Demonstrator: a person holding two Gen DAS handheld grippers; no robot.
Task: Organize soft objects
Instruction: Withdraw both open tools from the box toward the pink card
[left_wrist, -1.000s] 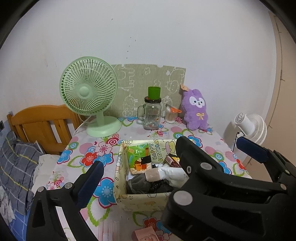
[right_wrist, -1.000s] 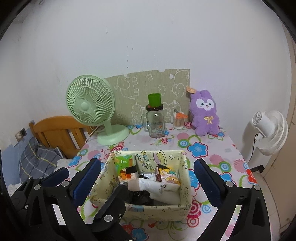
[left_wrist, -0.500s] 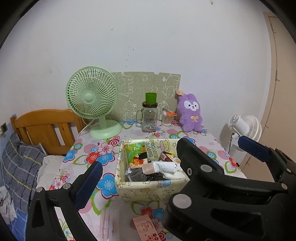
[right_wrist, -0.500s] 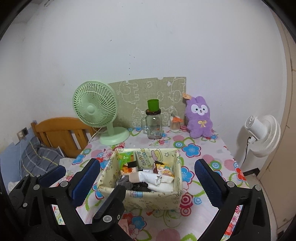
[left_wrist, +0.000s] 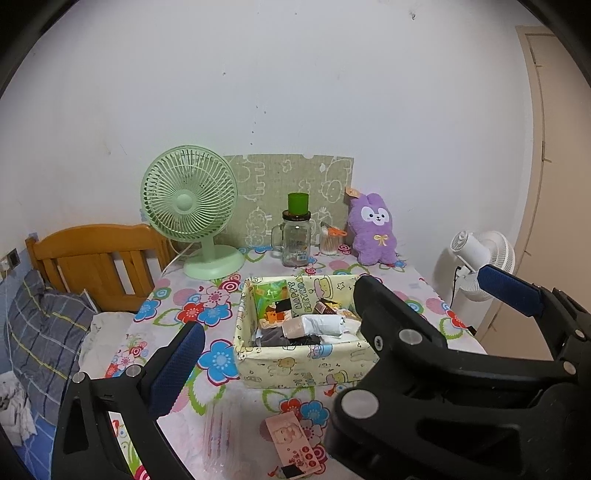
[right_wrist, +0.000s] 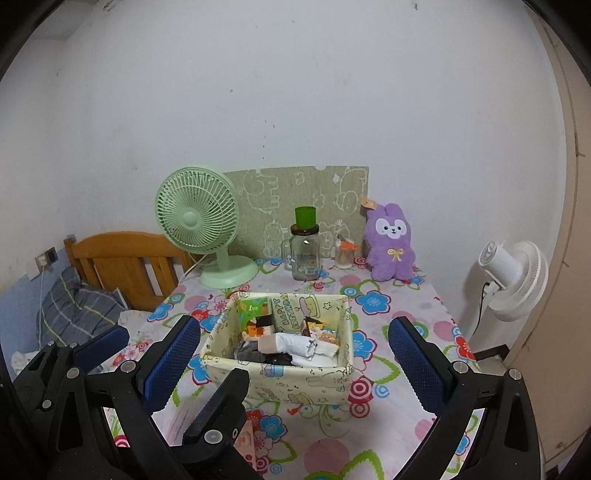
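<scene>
A pale yellow fabric box (left_wrist: 295, 365) (right_wrist: 295, 380) stands mid-table and holds rolled white and dark socks (left_wrist: 321, 325) (right_wrist: 295, 345) and small packets. A purple plush rabbit (left_wrist: 373, 230) (right_wrist: 391, 240) sits upright at the back right by the wall. My left gripper (left_wrist: 340, 328) is open and empty, held back from the box on the near side. My right gripper (right_wrist: 295, 362) is open and empty, also held back, with the box between its fingers in view.
A green desk fan (left_wrist: 192, 206), a glass jar with green cup (left_wrist: 295, 236) and a small toothpick jar (left_wrist: 330, 242) stand at the back. A pink card (left_wrist: 291, 443) and clear plastic wrap (left_wrist: 221, 439) lie near the front edge. A white floor fan (right_wrist: 517, 280) stands right, a bed left.
Both grippers have pulled back and up from the box, which now looks smaller and farther. More of the front table, with the pink card, has come into view.
</scene>
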